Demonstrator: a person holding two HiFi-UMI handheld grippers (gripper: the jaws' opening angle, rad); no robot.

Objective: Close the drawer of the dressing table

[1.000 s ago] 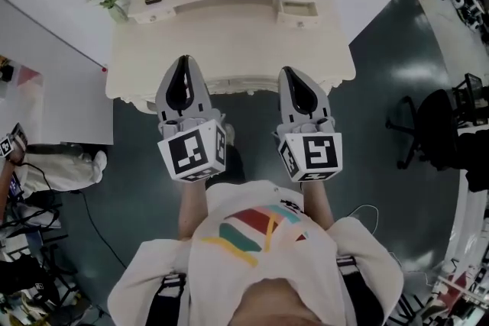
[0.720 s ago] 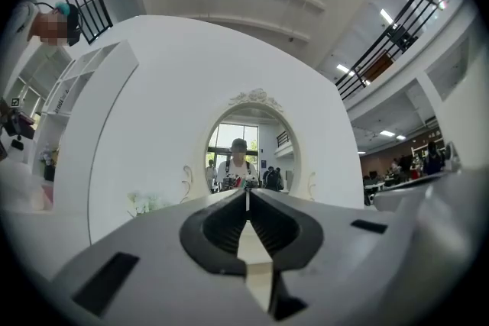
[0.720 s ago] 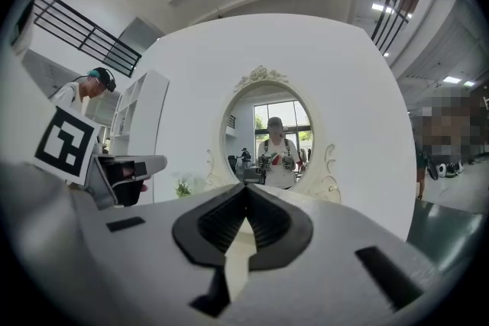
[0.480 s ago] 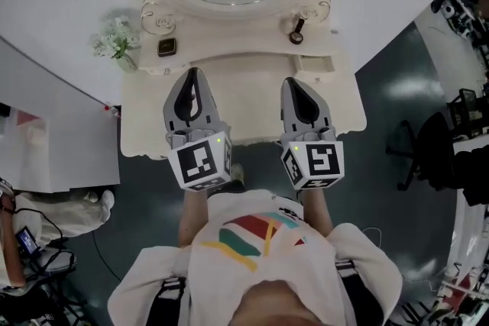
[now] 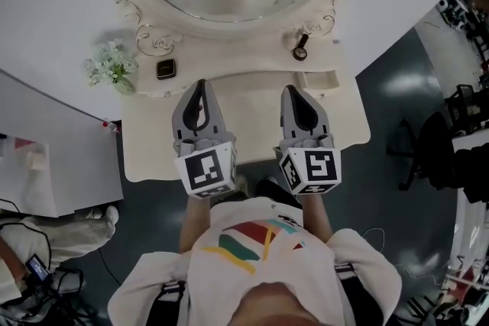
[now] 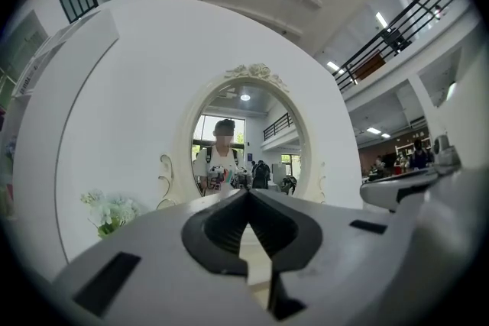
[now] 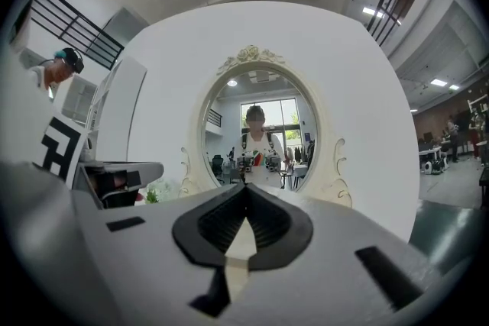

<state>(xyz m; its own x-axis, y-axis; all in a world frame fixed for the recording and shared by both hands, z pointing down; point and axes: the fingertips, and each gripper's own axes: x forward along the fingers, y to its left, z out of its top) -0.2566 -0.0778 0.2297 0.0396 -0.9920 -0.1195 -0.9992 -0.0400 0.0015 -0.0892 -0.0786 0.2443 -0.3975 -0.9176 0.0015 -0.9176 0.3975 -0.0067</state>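
Far left, a small vase of white-green flowers (image 5: pixel 113 66); a small dark square item (image 5: pixel 166 69) sits beside it on the cream carved dressing table (image 5: pixel 153 153). The left gripper (image 5: pixel 201 85) and right gripper (image 5: pixel 293 90) are over the tabletop, jaws together, nothing held. The small cream drawer (image 5: pixel 319 79) looks pulled out of the raised back tier, near the right gripper's tips, and seems bare inside. Likely light, rigid and sliding, so push the front face at its centre.

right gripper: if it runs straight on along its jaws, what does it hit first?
Probably the oval mirror, low down near its frame: the shut right gripper points across the dressing table straight at it, nothing between. Height is unclear, so the raised back ledge could come first.
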